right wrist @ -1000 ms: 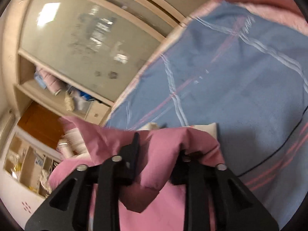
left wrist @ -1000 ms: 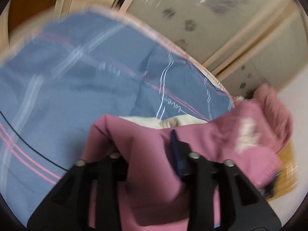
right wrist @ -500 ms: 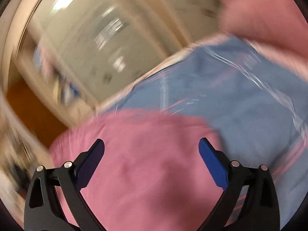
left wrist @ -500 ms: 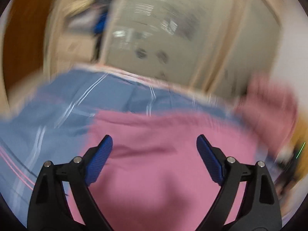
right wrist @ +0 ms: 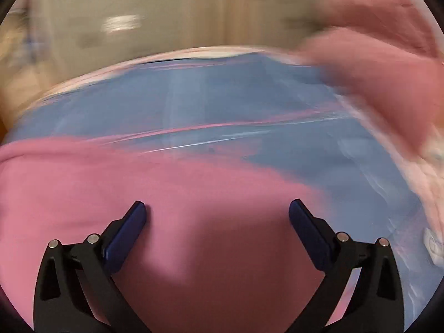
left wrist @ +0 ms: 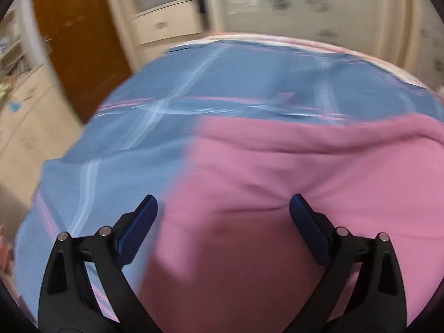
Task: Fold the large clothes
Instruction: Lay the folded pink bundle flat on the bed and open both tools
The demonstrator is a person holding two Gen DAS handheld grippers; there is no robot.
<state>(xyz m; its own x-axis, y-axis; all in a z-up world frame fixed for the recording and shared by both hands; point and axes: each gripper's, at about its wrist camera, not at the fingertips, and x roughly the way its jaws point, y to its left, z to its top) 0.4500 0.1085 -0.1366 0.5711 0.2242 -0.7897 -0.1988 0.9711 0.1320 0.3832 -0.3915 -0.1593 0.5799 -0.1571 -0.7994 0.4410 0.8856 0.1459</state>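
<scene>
Between the blue pads of the left gripper (left wrist: 223, 208), the fingers (left wrist: 301, 208) now stand wide apart with nothing clamped, where 1.0 s ago they were pinched shut on a bunched fold of the pink garment (left wrist: 291, 194). The same holds on the other side: the right gripper (right wrist: 216, 211) has its fingers (right wrist: 138, 213) spread open above the cloth, after being closed on it 1.0 s ago. Both let go at about the same time; by 0.5 s ago each was already open.

Just beyond the pads, the pink garment lies flat on the bed, its far edge forming a soft rolled ridge across both views. In the left wrist view its left edge falls near the left finger, and in the right wrist view its right edge tapers off past the right finger, so the 2 grippers seem to hover over opposite ends of the same piece. My reading is that 1 fold has just been laid down and released, and the cloth looks settled enough for smoothing or a further fold.

Farther out, the blue plaid bedsheet (left wrist: 222, 88) with pale and pink stripes covers the bed to its far edge. A heap of pink bedding (right wrist: 388, 55) sits at the far right in the right wrist view. Behind, both views are motion-blurred, showing a cream cabinet (left wrist: 166, 25) and a brown wooden door (left wrist: 77, 41).
</scene>
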